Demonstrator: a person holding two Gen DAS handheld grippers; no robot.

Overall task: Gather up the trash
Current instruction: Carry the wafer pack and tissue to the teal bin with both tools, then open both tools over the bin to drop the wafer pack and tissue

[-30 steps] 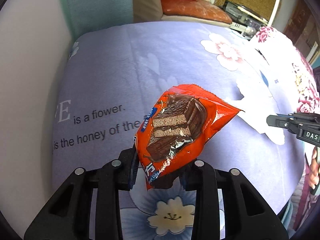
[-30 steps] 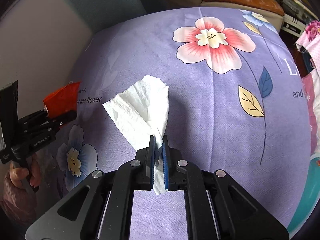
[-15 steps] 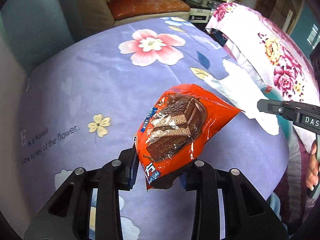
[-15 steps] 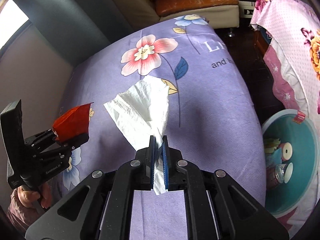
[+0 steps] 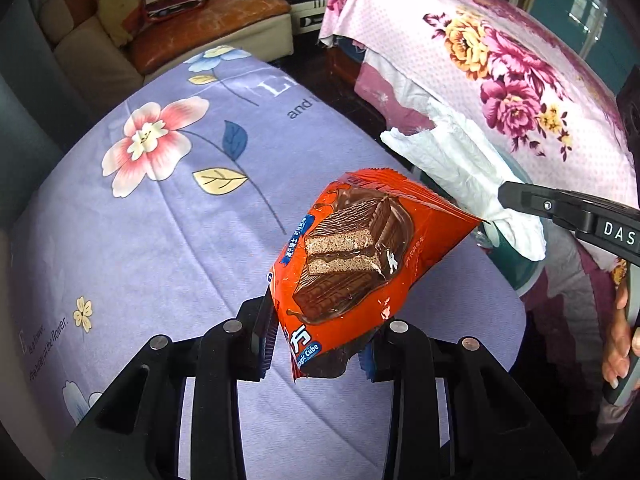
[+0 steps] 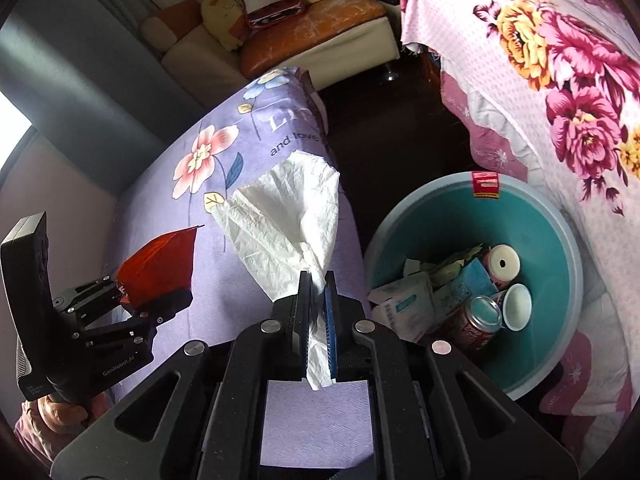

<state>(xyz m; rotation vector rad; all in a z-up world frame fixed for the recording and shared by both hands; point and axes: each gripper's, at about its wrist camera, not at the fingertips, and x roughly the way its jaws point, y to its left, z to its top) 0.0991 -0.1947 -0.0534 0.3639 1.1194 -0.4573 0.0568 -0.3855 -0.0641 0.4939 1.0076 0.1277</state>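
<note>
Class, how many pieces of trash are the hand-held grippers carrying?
2: an orange wrapper in the left hand-held gripper, a white tissue in the right. More trash lies in the bin.

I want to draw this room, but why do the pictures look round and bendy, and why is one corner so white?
Both views are fisheye: dark corners ring each picture, and straight edges bow. In the left wrist view the purple cloth bulges like a dome and the wrapper shows shiny glare. In the right wrist view the bin looks stretched, and a window patch at the left edge is washed-out white.
</note>
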